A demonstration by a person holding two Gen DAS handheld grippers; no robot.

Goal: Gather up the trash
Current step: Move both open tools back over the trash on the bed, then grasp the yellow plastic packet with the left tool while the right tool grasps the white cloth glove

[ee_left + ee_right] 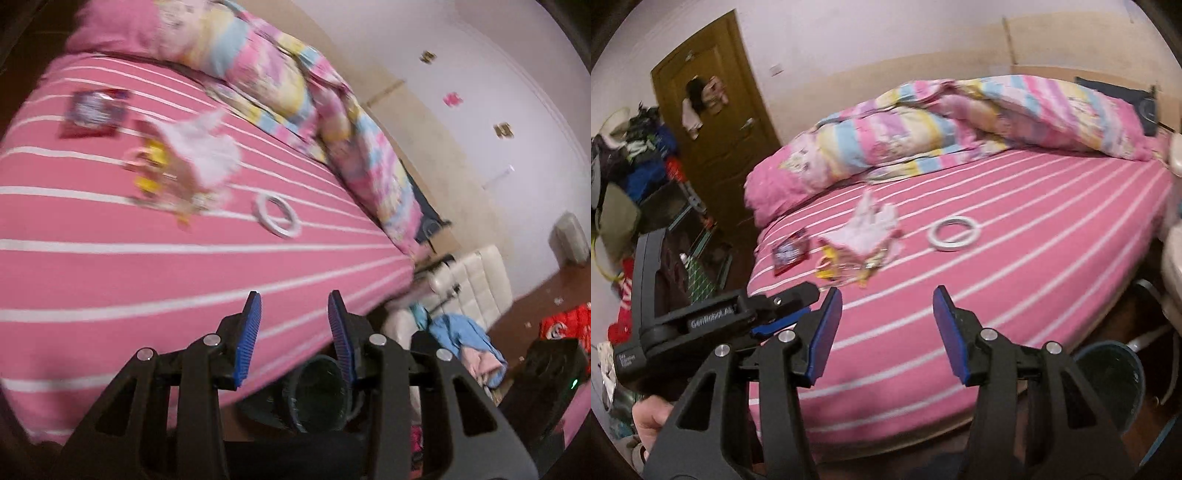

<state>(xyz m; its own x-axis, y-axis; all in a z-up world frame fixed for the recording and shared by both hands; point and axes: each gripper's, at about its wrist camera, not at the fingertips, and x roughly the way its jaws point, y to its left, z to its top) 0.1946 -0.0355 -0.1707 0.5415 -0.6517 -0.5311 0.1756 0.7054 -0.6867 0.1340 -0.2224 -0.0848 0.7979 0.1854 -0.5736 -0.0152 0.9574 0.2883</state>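
Observation:
Trash lies on a pink striped bed (110, 280) (1052, 229): a red snack wrapper (94, 114) (790, 253), a crumpled white tissue (207, 147) (870, 225) on top of yellow and clear wrappers (155, 173) (838, 266), and a white tape ring (277, 216) (955, 232). A dark trash bin (321, 391) (1115, 384) stands on the floor by the bed's near edge. My left gripper (294, 306) is open and empty over the bed edge, above the bin; it also shows in the right wrist view (783, 314). My right gripper (886, 302) is open and empty, short of the trash.
A rumpled pastel quilt (295, 92) (960, 118) lies along the far side of the bed. A white padded stool (476, 280) and clothes (469, 343) sit on the floor. A wooden door (713, 110) and piled clothes (635, 155) are at the left.

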